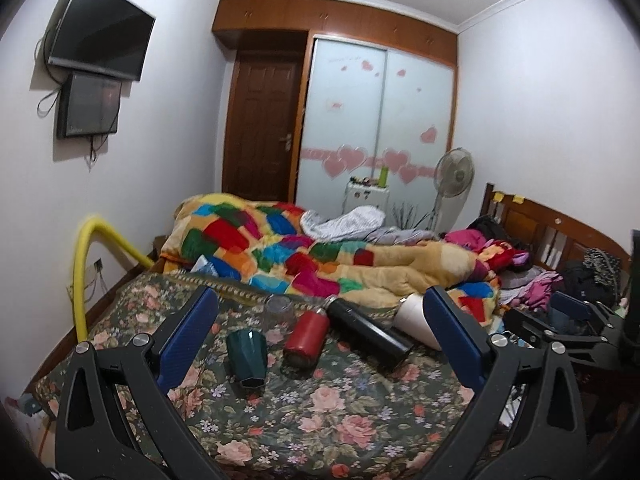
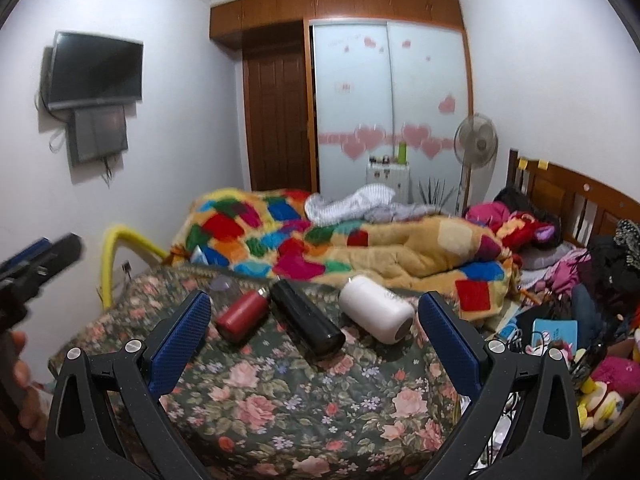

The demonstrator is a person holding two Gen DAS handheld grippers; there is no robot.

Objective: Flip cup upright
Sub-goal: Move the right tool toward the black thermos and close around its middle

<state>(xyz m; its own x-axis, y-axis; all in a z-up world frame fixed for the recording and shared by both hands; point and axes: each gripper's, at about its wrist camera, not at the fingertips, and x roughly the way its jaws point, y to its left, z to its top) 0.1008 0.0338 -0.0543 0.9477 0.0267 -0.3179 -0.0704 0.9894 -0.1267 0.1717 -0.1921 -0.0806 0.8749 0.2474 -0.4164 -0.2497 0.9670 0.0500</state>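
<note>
Several vessels lie on their sides on the floral bedspread (image 1: 320, 408): a dark green faceted cup (image 1: 246, 356), a red bottle (image 1: 307, 336), a black flask (image 1: 370, 330) and a white cup (image 1: 416, 318). A clear glass (image 1: 277, 307) stands mouth-down behind them. My left gripper (image 1: 320, 324) is open and empty, with the vessels showing between its fingers. In the right wrist view my right gripper (image 2: 316, 320) is open and empty, near the red bottle (image 2: 242, 316), black flask (image 2: 308, 318) and white cup (image 2: 376, 308).
A patchwork quilt (image 1: 320, 252) is heaped behind the vessels. Clothes and clutter (image 2: 580, 288) crowd the right side by the wooden headboard (image 2: 580, 200). A yellow tube (image 1: 86, 272) arches at the left edge of the bed. The left gripper (image 2: 36, 264) shows at the far left.
</note>
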